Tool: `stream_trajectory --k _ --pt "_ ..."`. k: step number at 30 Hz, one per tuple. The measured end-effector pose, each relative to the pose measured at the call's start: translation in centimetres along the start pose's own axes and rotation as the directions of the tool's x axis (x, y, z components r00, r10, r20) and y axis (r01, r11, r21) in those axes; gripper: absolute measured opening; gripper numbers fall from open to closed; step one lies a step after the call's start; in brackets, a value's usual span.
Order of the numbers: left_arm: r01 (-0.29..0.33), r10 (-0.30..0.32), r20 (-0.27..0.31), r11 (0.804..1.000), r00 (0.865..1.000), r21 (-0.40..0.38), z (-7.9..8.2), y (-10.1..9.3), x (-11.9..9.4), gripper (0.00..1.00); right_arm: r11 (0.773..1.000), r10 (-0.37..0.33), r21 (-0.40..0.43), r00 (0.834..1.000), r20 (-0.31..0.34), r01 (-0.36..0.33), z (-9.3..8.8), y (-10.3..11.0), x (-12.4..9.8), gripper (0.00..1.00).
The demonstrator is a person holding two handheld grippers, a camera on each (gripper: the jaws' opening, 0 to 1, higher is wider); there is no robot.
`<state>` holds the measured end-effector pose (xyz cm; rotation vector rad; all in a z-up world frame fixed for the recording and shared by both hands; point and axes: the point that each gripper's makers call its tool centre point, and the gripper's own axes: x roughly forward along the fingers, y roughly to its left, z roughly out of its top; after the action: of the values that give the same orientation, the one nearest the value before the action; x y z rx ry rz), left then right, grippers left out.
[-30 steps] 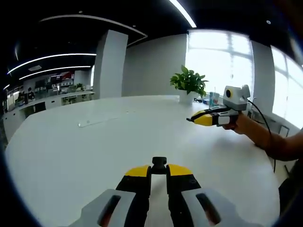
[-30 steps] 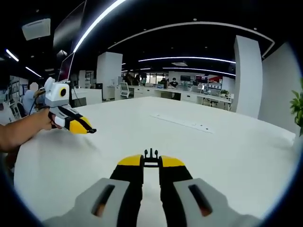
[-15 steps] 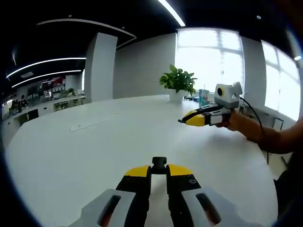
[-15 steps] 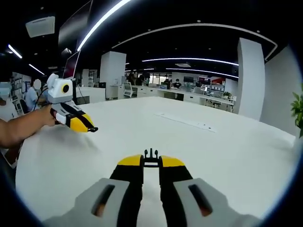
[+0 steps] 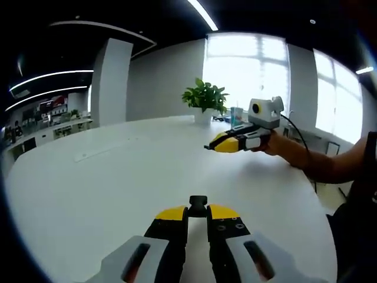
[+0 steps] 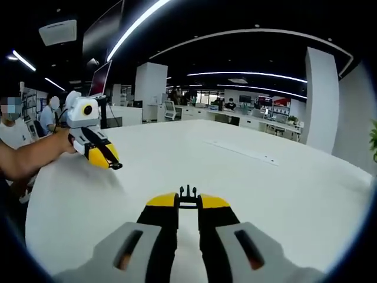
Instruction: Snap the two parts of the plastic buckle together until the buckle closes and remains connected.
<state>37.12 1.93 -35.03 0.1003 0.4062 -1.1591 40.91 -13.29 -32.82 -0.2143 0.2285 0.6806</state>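
In the left gripper view my left gripper point(image 5: 197, 211) is shut on a black socket half of the buckle point(image 5: 198, 204), held above the white table point(image 5: 106, 188). My right gripper point(image 5: 213, 145) comes in from the right, a small black tip at its yellow nose. In the right gripper view my right gripper point(image 6: 188, 200) is shut on the black pronged half of the buckle point(image 6: 188, 194). The left gripper point(image 6: 113, 164) shows at the left, held in a hand, its nose pointing toward the table's middle. The two halves are well apart.
A potted plant point(image 5: 204, 99) stands at the table's far edge by bright windows. A flat strip point(image 6: 244, 153) lies on the table farther back. A person's forearm point(image 5: 306, 160) reaches in from the right. Office desks and seated people point(image 6: 12, 127) lie beyond the table.
Both views have swung sideways. The other gripper sits closer to the middle in each view, so the two grippers have drawn nearer. Both jaws stay shut on their halves.
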Motion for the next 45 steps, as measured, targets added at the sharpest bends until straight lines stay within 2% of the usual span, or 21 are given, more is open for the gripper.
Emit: stream_trajectory --k 9,11,16,26,36,45 --pt "0.059 -0.059 -0.016 0.998 0.998 0.021 -0.3 -1.1 0.0 0.11 0.998 0.058 -0.009 0.998 -0.011 -0.058 -0.7 1.5 -0.6 0.11" --pt "0.082 -0.082 -0.022 0.996 0.996 0.029 -0.6 -1.8 0.0 0.11 0.997 0.072 -0.016 0.997 -0.008 -0.072 -0.8 1.7 -0.9 0.11" --pt "0.168 -0.169 0.005 0.983 0.986 0.072 -0.3 -3.9 -0.1 0.11 0.99 0.131 -0.048 0.991 -0.006 -0.131 -1.0 3.1 -1.2 0.11" --pt "0.227 -0.226 -0.016 0.97 0.974 0.084 -0.7 -5.1 -0.1 0.11 0.957 0.277 -0.083 0.961 -0.002 -0.276 -0.7 6.4 -1.3 0.11" --pt "0.269 -0.267 -0.04 0.959 0.963 0.089 -1.2 -6.2 -0.1 0.11 0.933 0.348 -0.083 0.937 -0.03 -0.349 -1.2 7.9 -1.4 0.11" --pt "0.311 -0.306 -0.065 0.946 0.95 0.091 -1.7 -7.6 -0.2 0.11 0.919 0.384 -0.086 0.923 -0.033 -0.385 -1.7 8.7 -2.6 0.11"
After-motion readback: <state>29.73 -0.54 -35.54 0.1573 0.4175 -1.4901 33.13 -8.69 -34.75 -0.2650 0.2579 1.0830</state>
